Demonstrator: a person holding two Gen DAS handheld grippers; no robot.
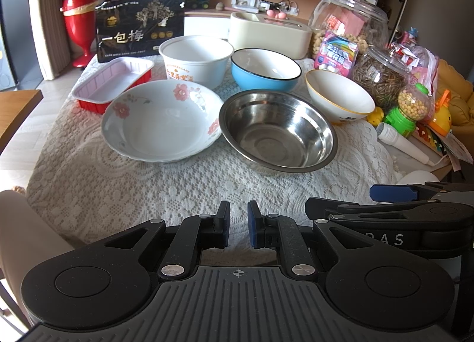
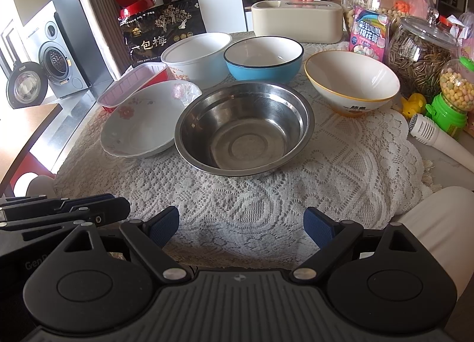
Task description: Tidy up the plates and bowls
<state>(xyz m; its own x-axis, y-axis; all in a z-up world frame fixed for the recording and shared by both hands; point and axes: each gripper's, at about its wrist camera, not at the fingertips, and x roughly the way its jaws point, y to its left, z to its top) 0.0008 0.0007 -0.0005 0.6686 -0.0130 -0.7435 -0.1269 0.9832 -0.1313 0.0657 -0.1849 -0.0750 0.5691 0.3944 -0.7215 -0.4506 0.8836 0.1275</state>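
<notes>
On the lace cloth (image 1: 148, 193) stand a white floral plate (image 1: 161, 121) (image 2: 142, 122) and, to its right, a steel bowl (image 1: 278, 130) (image 2: 244, 128). Behind them are a red tray with a white lining (image 1: 112, 84), a white paper bowl (image 1: 197, 57), a blue bowl (image 1: 265, 69) and a yellow-rimmed white bowl (image 1: 339, 96) (image 2: 352, 81). My left gripper (image 1: 238, 223) hovers near the table's front edge, shut and empty. My right gripper (image 2: 241, 228) is beside it, open, with nothing between its pads, well short of the steel bowl.
A black snack bag (image 1: 139, 28), a cream box (image 1: 268, 32) and glass jars (image 1: 349, 19) line the back. Toys, a green candy dispenser (image 1: 408, 110) and a white microphone (image 1: 403, 142) crowd the right edge. A wooden surface (image 1: 14, 110) lies to the left.
</notes>
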